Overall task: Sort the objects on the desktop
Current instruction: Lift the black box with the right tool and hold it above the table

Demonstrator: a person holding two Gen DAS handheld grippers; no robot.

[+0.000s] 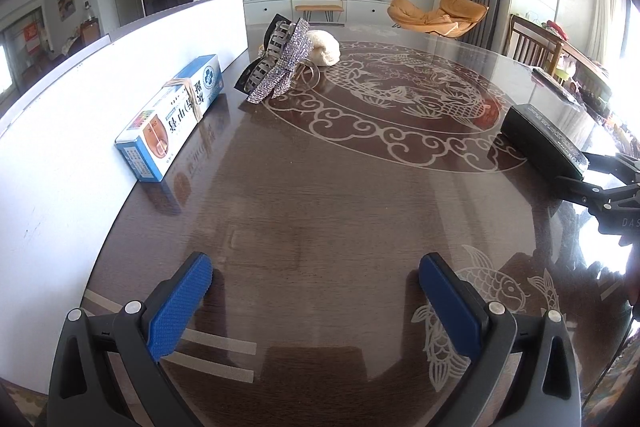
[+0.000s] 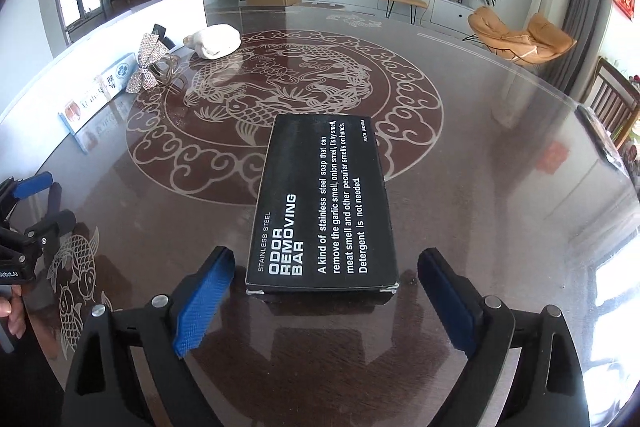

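- While the black box [image 2: 322,207] lies flat on the dark glossy surface [image 2: 500,227], we have our right tool [image 2: 324,293] spread wide just short of its near end, both blue pads [image 2: 204,301] clear of the cardboard and nothing gripped
- We judge the box to be light, stiff cardboard with a smooth printed skin; it should bear a firm pinch across its two long sides without crushing, though on the polished top it could skid if one pad meets it first
- We would take it near the close end, one pad on each long side, since the width fits between the pads with room to spare
- Our right tool points forward and down along the length of the box, roughly square to its short edge
- Our left tool [image 1: 316,301] hangs over bare surface at the left, also spread wide with nothing between its pads, tilted down toward the wood; a hand [image 2: 12,311] shows behind it at the edge of the right view
- Along the white board [image 1: 80,115] at the far left lie a blue and white carton [image 1: 172,115] with a rubber band round it, a glittery bow hair clip [image 1: 280,67] and a cream soft bundle [image 1: 324,47], well apart from the box; the clip looks fiddly and the bundle limp, so we expect those to need gentler holds
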